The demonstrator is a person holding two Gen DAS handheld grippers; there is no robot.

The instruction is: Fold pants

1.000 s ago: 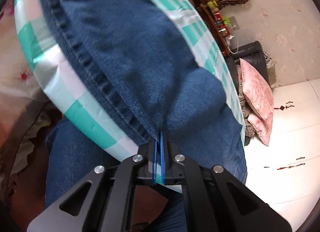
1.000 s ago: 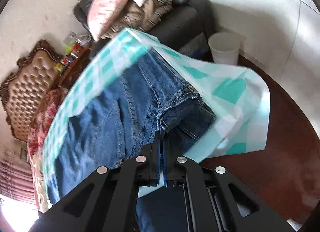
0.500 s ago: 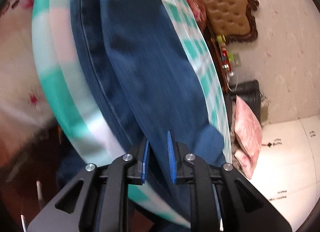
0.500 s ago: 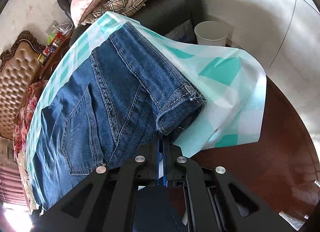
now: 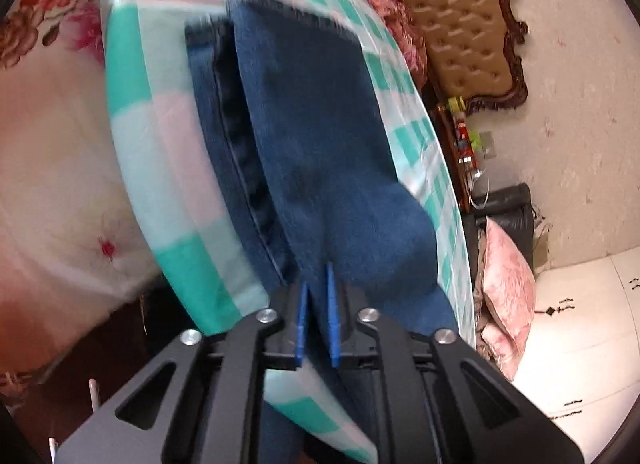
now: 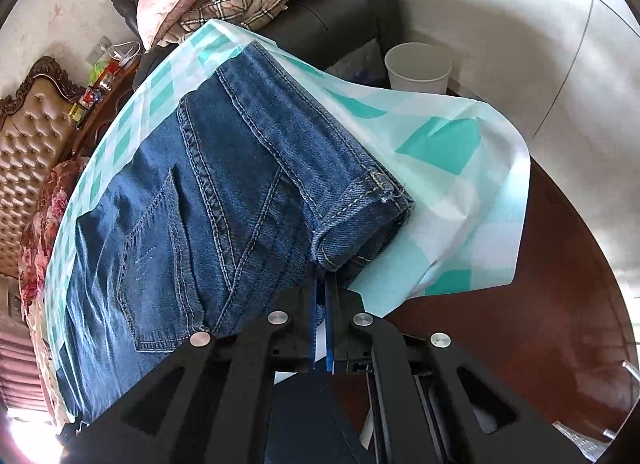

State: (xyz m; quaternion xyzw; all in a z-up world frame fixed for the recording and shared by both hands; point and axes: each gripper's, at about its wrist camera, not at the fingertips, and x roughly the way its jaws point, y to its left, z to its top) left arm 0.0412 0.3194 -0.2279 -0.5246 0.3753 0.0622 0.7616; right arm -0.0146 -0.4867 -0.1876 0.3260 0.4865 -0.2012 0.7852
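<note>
Blue denim jeans [image 6: 208, 204] lie on a table covered by a green, white and pink checked cloth [image 6: 460, 168]. In the right wrist view I see the seat with a back pocket and the waistband end at the table's near edge. My right gripper [image 6: 321, 292] sits right at that waistband end, its blue pads a narrow slit apart with denim at their tips. In the left wrist view the folded legs [image 5: 320, 136] run away from me. My left gripper [image 5: 318, 280] is slightly open at the near denim fold, with cloth between the pads.
A dark wooden table edge [image 6: 540, 324] shows beyond the cloth. A white bin [image 6: 418, 66] and a black sofa with pillows [image 6: 320, 12] stand behind. A tufted brown headboard [image 5: 452, 24], a shelf of small items [image 5: 464, 132] and a pink cushion [image 5: 508, 284] are to the right.
My left gripper opened from shut on the jeans fold, and its view swung along the legs. My right gripper stayed at the waistband end, and the jeans settled flatter on the cloth.
</note>
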